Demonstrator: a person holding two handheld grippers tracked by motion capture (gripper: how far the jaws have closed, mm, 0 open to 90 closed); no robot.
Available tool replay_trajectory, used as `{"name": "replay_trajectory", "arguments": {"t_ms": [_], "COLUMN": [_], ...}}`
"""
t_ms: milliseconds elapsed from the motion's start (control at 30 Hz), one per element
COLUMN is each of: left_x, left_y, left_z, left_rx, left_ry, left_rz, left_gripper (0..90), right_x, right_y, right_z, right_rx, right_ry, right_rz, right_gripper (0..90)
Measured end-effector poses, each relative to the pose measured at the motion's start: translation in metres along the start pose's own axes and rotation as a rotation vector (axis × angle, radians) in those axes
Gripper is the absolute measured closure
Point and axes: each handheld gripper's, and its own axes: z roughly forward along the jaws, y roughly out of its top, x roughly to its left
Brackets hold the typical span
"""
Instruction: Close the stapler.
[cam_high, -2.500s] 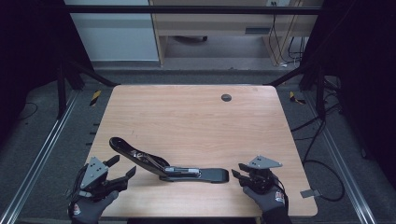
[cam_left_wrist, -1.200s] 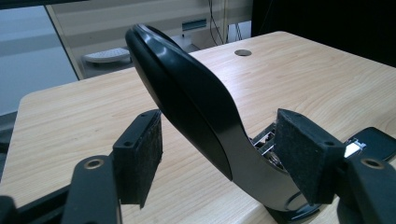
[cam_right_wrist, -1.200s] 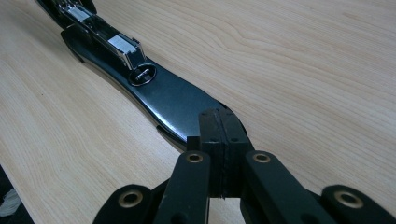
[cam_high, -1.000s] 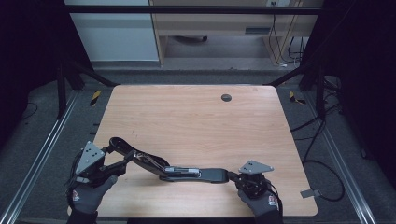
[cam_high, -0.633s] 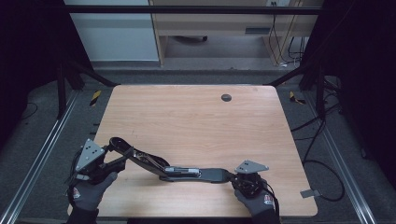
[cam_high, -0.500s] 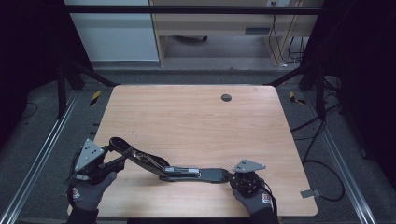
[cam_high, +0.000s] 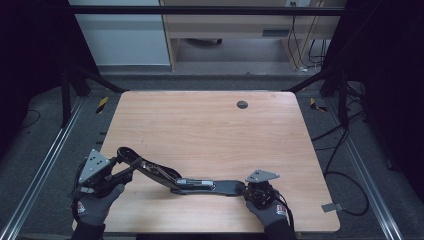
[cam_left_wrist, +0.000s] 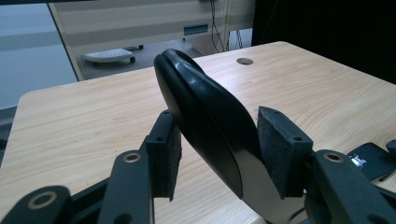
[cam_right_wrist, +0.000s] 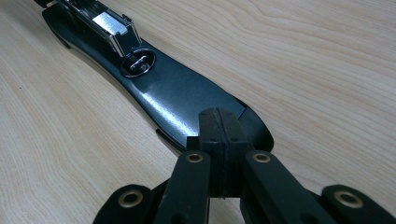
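stapler (cam_high: 185, 181) glossy black, opened flat; left claw (cam_left_wrist: 219, 144) closing around curved arm, right claw (cam_right_wrist: 219, 140) clenched

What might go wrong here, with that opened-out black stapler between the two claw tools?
The left gripper has just been closing on the stapler's raised top arm. That arm is smooth and rounded, so it might slip out of the pads.

The right gripper is shut, its tips over the end of the stapler's base. If it presses off-centre, the base could skid on the table.

The hinged arm may snap down if released.
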Motion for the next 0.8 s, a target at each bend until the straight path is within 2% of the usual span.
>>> {"name": "replay_trajectory", "arguments": {"t_ms": [100,333,600,800], "left_x": [-0.0002,-0.0010,-0.0047,-0.0096], "left_y": [0.0001,0.0007,0.0033,0.0053], "left_z": [-0.0001,-0.0005,-0.0005,0.0007], "left_rx": [0.000,-0.002,-0.010,-0.022], "left_ry": [0.001,-0.003,-0.009,-0.012], "left_rz": [-0.003,-0.011,-0.013,-0.003], "left_gripper": [51.3,52.0,53.0,53.7], "right_x": [0.0014,0.0017,0.0028,0.0025], "right_y": [-0.0001,-0.0007,-0.0003,-0.0001], "right_z": [0.0012,0.0026,0.0026,0.0031], "right_rx": [0.016,0.003,0.006,0.004], "right_ry": [0.003,-0.004,-0.010,-0.004], "right_rz": [0.004,-0.004,0.011,0.017], "right_gripper": [90.0,90.0,90.0,90.0]}}
